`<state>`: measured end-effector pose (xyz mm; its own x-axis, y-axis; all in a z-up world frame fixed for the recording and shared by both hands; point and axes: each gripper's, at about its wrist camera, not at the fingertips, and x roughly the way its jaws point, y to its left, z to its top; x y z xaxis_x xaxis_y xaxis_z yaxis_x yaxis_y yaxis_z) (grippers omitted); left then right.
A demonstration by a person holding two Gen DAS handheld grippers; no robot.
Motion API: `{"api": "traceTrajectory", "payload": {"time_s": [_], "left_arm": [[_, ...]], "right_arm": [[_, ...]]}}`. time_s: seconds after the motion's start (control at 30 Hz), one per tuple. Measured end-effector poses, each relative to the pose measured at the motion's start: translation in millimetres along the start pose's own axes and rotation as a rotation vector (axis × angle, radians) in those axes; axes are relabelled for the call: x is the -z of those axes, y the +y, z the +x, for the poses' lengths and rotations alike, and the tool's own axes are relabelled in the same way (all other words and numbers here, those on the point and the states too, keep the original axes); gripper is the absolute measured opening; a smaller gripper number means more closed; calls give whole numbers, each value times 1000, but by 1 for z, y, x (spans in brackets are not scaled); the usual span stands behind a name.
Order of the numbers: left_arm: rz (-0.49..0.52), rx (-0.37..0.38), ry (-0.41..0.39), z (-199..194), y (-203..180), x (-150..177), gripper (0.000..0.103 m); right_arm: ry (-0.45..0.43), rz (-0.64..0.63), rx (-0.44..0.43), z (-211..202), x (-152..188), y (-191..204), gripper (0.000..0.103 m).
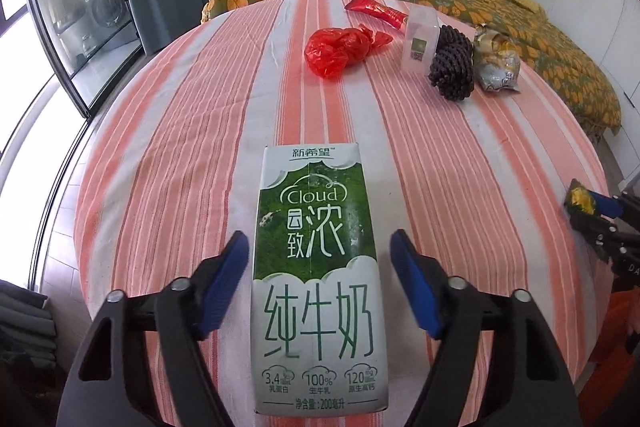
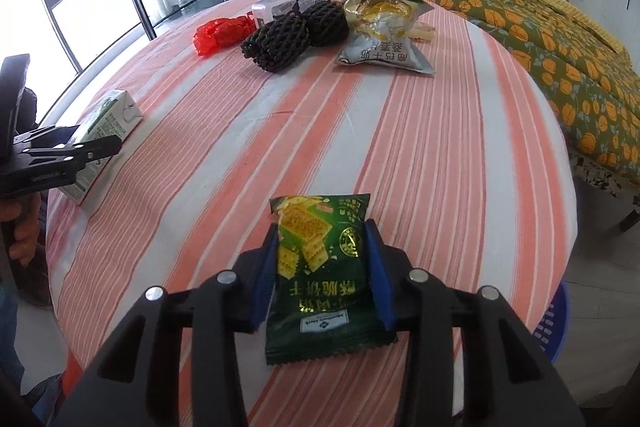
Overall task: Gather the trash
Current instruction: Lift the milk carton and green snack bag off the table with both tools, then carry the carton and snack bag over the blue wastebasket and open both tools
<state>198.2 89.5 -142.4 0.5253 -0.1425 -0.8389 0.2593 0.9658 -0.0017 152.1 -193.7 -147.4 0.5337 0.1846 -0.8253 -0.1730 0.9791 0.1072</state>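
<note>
Straddling the milk carton [image 1: 320, 279], my left gripper [image 1: 320, 291] keeps its blue pads a little off both sides, nothing held yet. My right gripper [image 2: 320, 275] pinches the green cracker packet [image 2: 320, 279], narrow. Carton: lying flat on the striped tablecloth [image 1: 180, 147], green-and-white, undented, nearer me than the red plastic bag [image 1: 340, 47].
</note>
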Motion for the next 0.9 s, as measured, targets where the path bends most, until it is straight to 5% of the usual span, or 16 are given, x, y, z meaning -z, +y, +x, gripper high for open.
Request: {"api": "traceTrajectory", "payload": {"time_s": [0.13,0.47,0.77,0.9], "left_arm": [[-6,1,12,2,0,3,50],[13,54,-59,-23,-25,5,48],[118,213,-94,-42,-109,0,48],[208,280,-86,-45,-160,-1,48]], "right_arm": [[-36,41,-32,-13,6,-6,38],[-121,143,-137,-42,13,-24,38],[-132,236,-189,-52,28,-54,38],[-167,270,-109,-72,31,-99,38]]}}
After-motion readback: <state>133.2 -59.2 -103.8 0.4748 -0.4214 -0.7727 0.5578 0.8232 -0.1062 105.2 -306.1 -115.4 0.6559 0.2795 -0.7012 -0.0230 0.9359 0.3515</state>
